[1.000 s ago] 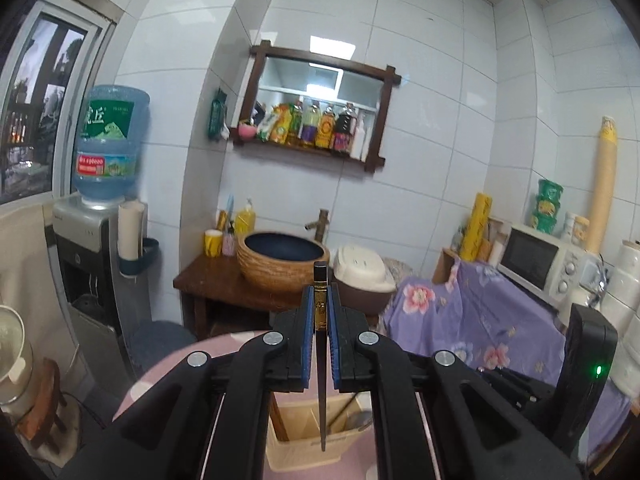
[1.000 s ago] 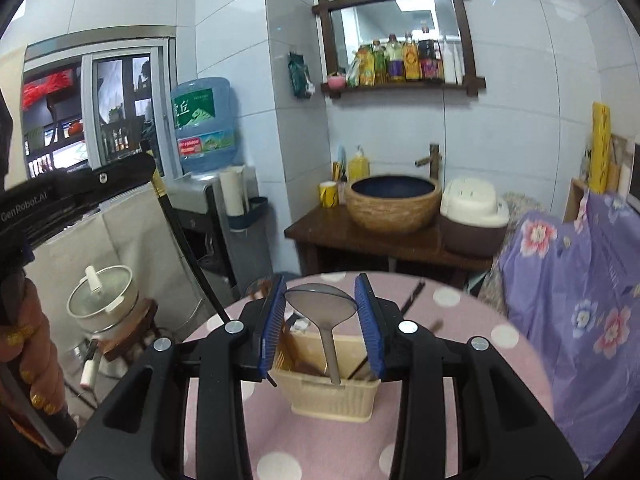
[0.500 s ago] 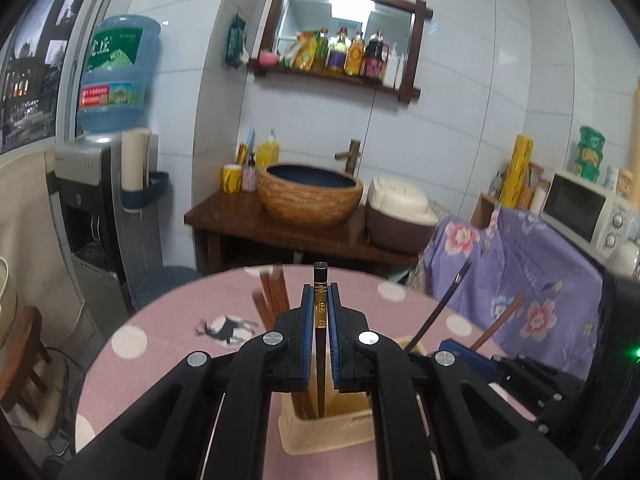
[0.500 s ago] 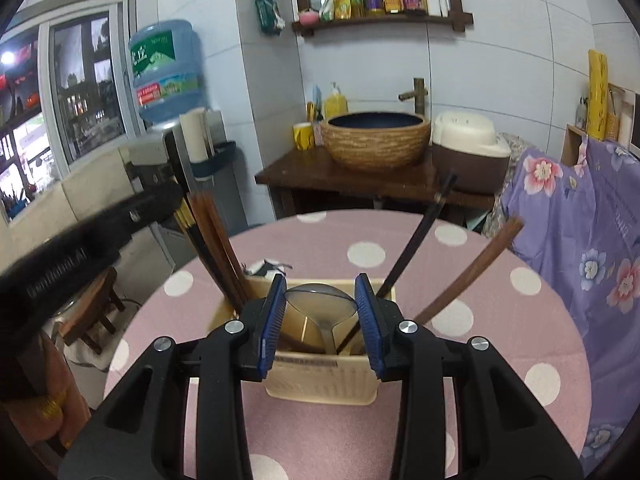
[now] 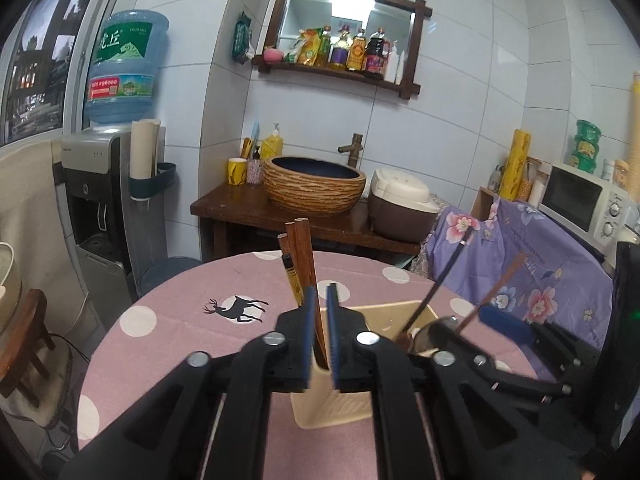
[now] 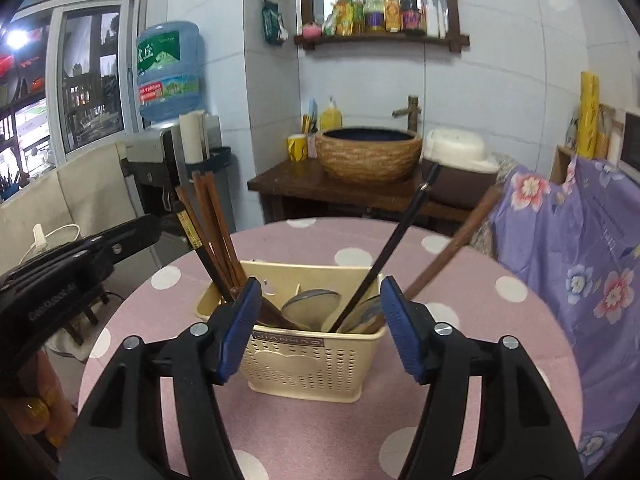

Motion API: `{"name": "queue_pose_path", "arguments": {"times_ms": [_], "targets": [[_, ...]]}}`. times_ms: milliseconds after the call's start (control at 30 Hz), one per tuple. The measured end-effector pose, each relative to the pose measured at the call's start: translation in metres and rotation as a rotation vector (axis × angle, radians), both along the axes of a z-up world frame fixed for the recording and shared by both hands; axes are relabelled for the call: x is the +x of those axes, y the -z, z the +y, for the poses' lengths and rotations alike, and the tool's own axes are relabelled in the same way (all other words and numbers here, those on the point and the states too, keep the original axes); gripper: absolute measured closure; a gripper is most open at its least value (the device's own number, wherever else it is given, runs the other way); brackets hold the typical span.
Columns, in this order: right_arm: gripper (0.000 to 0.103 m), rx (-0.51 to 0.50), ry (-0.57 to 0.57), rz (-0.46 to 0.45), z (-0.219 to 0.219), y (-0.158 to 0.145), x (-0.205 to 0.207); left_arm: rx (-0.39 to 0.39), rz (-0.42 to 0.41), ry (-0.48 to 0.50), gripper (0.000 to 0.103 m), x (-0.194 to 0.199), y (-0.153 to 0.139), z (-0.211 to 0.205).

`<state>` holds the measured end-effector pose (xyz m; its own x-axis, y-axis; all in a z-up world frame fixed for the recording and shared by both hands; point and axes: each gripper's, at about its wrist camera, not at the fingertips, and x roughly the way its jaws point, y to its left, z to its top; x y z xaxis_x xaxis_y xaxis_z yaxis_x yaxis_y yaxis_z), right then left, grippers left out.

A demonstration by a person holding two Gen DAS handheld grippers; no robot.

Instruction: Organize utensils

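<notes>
White-tiled kitchen, pink dotted table, beige utensil basket, left tongs opening empty, right tongs widening empty.

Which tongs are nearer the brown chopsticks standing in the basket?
Left. The left tongs sit right at the brown chopsticks; the right tongs face the basket middle.

left wrist: near, tilted down | right wrist: same | shared: utensil basket
</notes>
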<state>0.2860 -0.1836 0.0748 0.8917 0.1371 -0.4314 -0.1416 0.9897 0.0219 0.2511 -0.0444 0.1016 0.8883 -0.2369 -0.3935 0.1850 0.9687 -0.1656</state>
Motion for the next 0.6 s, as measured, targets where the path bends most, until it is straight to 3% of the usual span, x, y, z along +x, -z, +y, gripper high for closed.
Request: {"name": "queue_pose_path", "arguments": {"times_ms": [33,67,100,200,267,600], "targets": [[0.032,-0.001,0.002,-0.024,-0.003,-0.001,-0.012,0.008,-0.016,-0.009,0.066,-0.009,0.001,0.003],[0.024,-0.002,0.009,-0.048,-0.006,-0.001,-0.024,0.016,-0.036,-0.021,0.04,-0.019,0.002,0.008],[0.017,-0.008,0.017,-0.071,-0.009,0.0,-0.037,0.025,-0.066,-0.039,0.027,-0.033,0.005,0.014],[0.006,-0.046,0.044,-0.113,-0.016,0.008,-0.07,0.053,-0.103,-0.068,0.012,-0.061,0.019,0.029],[0.006,-0.065,0.054,-0.115,-0.021,0.017,-0.087,0.065,-0.103,-0.075,0.005,-0.075,0.03,0.038],[0.006,-0.005,0.143,-0.025,-0.05,0.096,-0.158,-0.023,-0.086,-0.159,0.005,-0.142,0.094,0.066]]}}
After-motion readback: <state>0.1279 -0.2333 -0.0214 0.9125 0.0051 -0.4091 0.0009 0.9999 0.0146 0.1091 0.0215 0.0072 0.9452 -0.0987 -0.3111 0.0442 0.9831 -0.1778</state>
